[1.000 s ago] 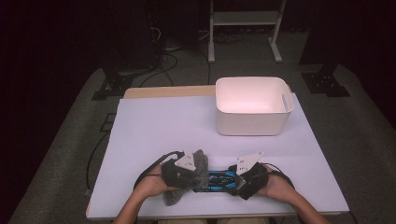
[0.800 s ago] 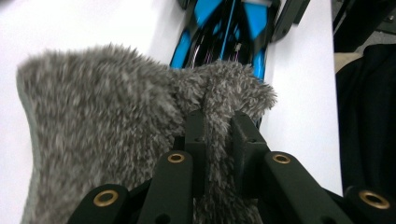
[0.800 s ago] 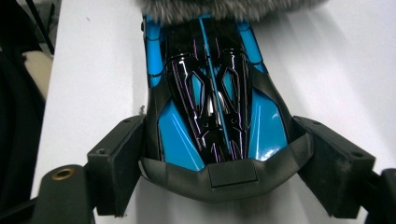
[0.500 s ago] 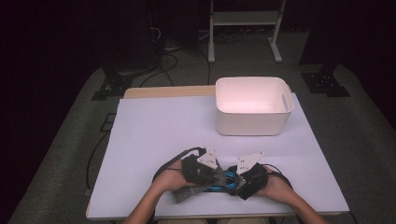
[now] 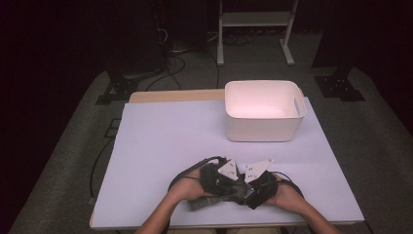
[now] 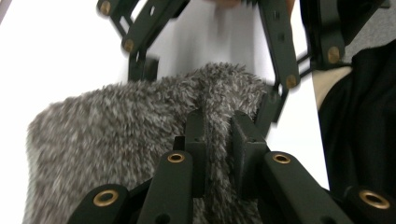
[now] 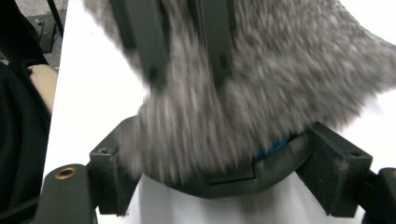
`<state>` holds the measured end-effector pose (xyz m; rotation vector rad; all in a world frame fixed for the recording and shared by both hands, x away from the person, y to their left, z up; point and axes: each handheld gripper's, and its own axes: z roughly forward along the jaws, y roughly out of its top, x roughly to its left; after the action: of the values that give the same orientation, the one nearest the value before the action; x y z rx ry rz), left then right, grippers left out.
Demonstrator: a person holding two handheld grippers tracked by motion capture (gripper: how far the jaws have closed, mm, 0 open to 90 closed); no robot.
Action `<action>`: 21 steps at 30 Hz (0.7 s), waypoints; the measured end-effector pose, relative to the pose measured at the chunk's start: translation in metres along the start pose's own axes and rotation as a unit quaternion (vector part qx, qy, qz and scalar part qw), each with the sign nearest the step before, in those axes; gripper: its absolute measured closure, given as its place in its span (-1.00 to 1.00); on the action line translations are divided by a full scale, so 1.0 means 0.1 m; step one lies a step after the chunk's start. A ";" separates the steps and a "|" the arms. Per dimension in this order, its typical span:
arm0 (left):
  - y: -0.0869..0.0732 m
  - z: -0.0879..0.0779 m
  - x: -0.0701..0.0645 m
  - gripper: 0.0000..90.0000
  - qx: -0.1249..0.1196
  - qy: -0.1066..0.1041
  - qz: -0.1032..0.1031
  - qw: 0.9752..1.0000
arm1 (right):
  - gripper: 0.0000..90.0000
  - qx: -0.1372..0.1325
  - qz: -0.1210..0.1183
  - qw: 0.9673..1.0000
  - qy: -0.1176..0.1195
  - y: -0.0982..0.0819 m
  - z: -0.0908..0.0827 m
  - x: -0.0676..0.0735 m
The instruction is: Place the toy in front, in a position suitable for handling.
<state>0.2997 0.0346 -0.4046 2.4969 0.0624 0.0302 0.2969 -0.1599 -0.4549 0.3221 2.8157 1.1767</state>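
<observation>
No writing I can read anywhere. My left tongs (image 6: pixel 217 140) pinch a fold of the grey fuzzy cloth (image 6: pixel 116 140) at the tabletop's (image 5: pixel 170 141) near edge. My right tongs (image 7: pixel 229 172) gape wide around it, tips facing the left. White bin (image 5: pixel 263 111) sits well apart.

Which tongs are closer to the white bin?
The right tongs, though only slightly. They sit below the white bin, nearly under its left half. The left tongs are a little farther left. Both are near the table's front edge, gripping a fuzzy grey cloth.
</observation>
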 end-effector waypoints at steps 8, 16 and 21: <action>-0.49 -0.29 0.01 0.75 0.004 0.030 -0.050 0.998 | -0.52 0.012 -0.020 1.000 -0.011 0.01 0.01 0.02; -0.73 -0.39 0.03 0.75 -0.003 0.039 -0.078 0.996 | -0.52 0.013 -0.018 1.000 -0.011 0.01 0.02 0.02; -0.64 -0.36 0.02 0.75 -0.014 0.026 -0.070 0.997 | -0.52 0.013 -0.016 1.000 -0.011 0.02 0.02 0.02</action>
<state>0.2976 0.1072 -0.4146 2.4587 0.2563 0.0388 0.2958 -0.1573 -0.4550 0.2891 2.8082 1.1253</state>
